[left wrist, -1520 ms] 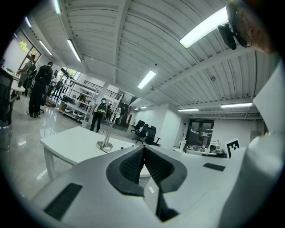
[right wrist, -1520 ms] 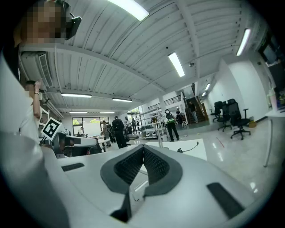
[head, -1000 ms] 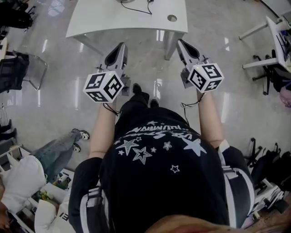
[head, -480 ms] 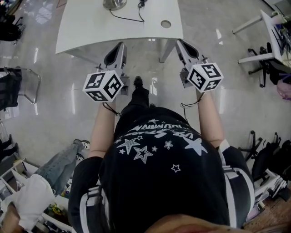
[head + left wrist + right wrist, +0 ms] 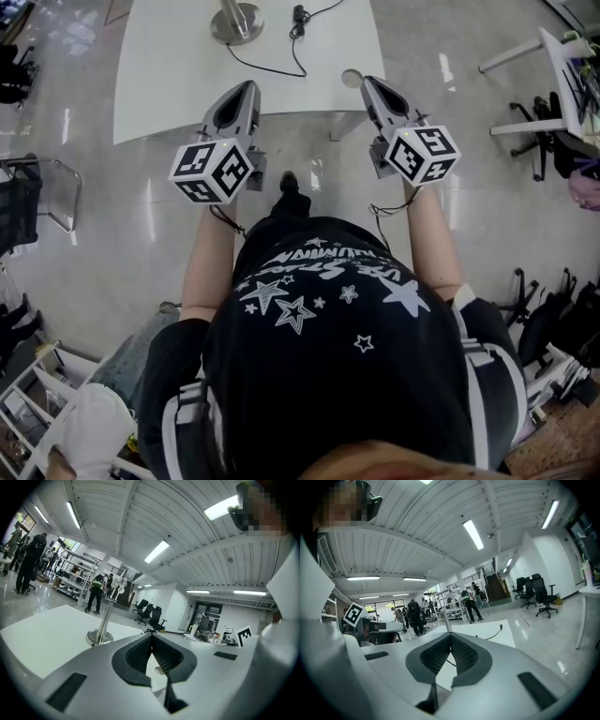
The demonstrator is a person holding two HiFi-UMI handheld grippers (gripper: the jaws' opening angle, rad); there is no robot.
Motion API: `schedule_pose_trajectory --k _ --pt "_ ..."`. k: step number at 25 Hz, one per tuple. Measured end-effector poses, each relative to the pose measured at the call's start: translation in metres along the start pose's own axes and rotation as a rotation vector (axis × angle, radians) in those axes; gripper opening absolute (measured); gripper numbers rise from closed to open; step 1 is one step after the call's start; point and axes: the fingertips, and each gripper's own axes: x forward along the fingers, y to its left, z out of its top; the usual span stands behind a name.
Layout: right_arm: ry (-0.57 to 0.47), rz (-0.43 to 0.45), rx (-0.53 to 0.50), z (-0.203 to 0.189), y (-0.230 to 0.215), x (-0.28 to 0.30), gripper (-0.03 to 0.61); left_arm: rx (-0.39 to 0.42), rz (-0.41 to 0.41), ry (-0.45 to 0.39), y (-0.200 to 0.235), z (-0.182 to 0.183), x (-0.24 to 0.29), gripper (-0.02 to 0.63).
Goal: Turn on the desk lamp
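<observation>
The desk lamp's round metal base (image 5: 236,21) stands on the white desk (image 5: 169,66), its upper part cut off by the head view's top edge. A black cable (image 5: 281,64) runs from it to an inline switch (image 5: 298,14). In the left gripper view the base (image 5: 99,637) and its slim pole (image 5: 108,613) rise ahead left. My left gripper (image 5: 246,86) (image 5: 152,636) hovers over the desk's near edge, shut and empty. My right gripper (image 5: 367,82) (image 5: 451,637) is also shut on nothing, beside the desk's cable hole (image 5: 351,78). The right gripper view shows the lamp pole (image 5: 448,620) and the switch (image 5: 501,627).
Glossy floor surrounds the desk. An office chair (image 5: 28,192) stands at left; another desk (image 5: 562,56) and chairs (image 5: 544,155) are at right. Several people (image 5: 28,559) and shelving (image 5: 75,576) stand far behind the desk.
The desk has slid down in the head view and closer; the lamp base, cable and switch have come into sight. Both grippers now reach over its near edge, still shut.
</observation>
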Motion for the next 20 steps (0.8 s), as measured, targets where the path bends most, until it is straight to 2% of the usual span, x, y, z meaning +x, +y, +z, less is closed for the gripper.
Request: schedule_pose_trajectory --k 7,20 --pt "0.011 -0.035 -0.003 0.013 -0.014 0.042 0.005 -0.025 -0.035 0.029 0.033 0.008 0.044 0.011" --pt "0.012 -0.128 0.016 0.025 -0.037 0.092 0.005 -0.068 -0.134 0.075 0.061 0.009 0.098 0.011"
